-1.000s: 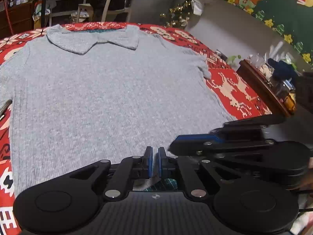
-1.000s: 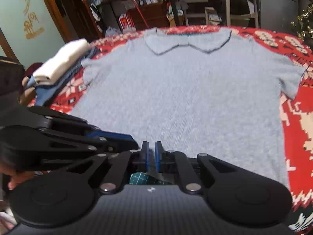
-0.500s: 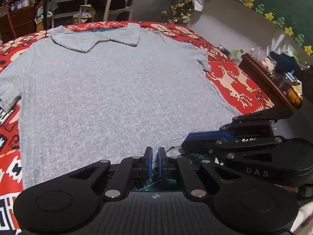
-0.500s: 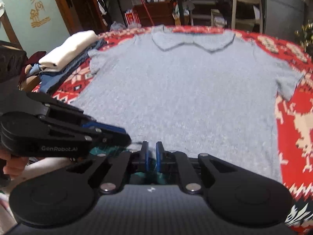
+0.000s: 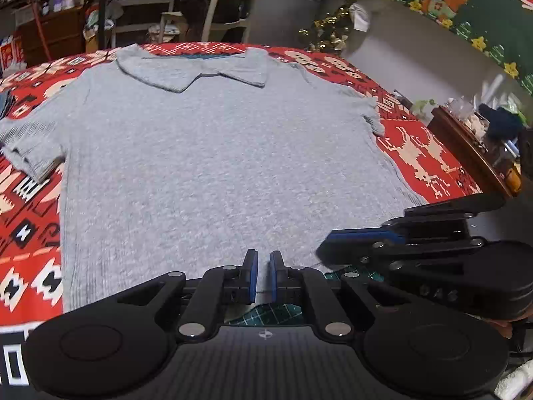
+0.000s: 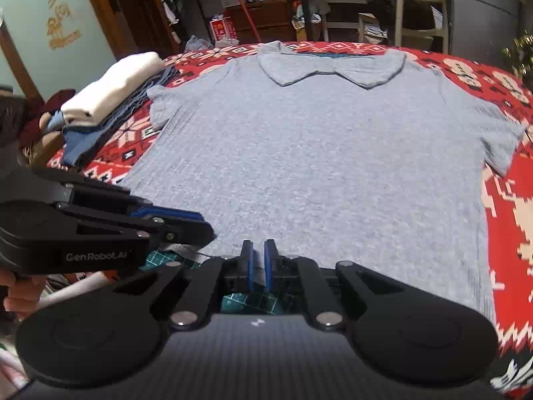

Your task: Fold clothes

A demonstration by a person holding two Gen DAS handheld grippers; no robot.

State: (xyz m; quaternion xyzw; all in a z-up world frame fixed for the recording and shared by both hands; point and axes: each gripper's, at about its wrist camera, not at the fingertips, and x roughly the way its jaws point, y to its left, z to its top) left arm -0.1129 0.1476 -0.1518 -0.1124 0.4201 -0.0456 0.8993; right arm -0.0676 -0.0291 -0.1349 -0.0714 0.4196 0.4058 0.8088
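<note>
Both black, blue-padded claws, left (image 5: 263, 275) and right (image 6: 258, 264), are nearly closed on the near hem of a grey ribbed collared shirt (image 5: 213, 166).

The shirt is spread flat on a red patterned cloth (image 5: 429, 156), collar far; the hem seems pinched for folding, though actual grip cannot be confirmed.

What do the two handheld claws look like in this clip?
Both are matte black linkage claws with blue finger pads, silver pivot pins and round side discs. The left claw reads "GenRobot.AI" in white; the right claw reads "DAS". No cables or sleeves are visible.
</note>
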